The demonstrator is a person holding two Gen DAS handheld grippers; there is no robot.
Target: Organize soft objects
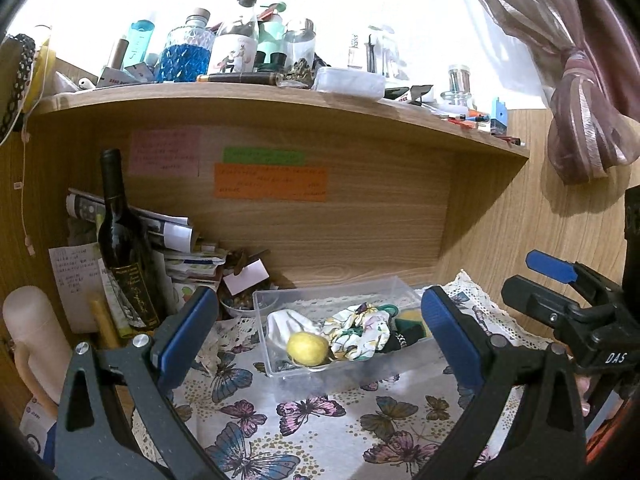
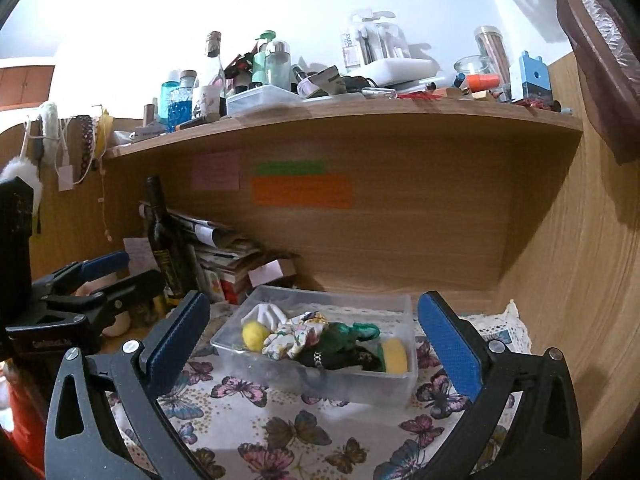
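A clear plastic box (image 1: 280,300) (image 2: 400,376) stands on the butterfly-print cloth (image 1: 320,420) (image 2: 280,420) under the shelf. It holds a yellow felt ball (image 1: 306,347) (image 2: 255,334), a white cloth (image 1: 286,320), a floral scrunchie (image 1: 360,330) (image 2: 294,340), a green fabric piece (image 2: 348,336), dark items and a yellow-green sponge (image 1: 412,320) (image 2: 394,356). My left gripper (image 1: 316,332) is open and empty, its jaws either side of the box in view. My right gripper (image 2: 316,336) is open and empty, a short way before the box. Each gripper also shows at the edge of the other's view.
A dark wine bottle (image 1: 120,240) (image 2: 164,248) and stacked papers (image 1: 188,256) stand left of the box. A white bottle (image 1: 32,340) is at the far left. The wooden shelf (image 1: 280,100) above is crowded with bottles and jars. A wooden wall (image 2: 580,280) closes the right side.
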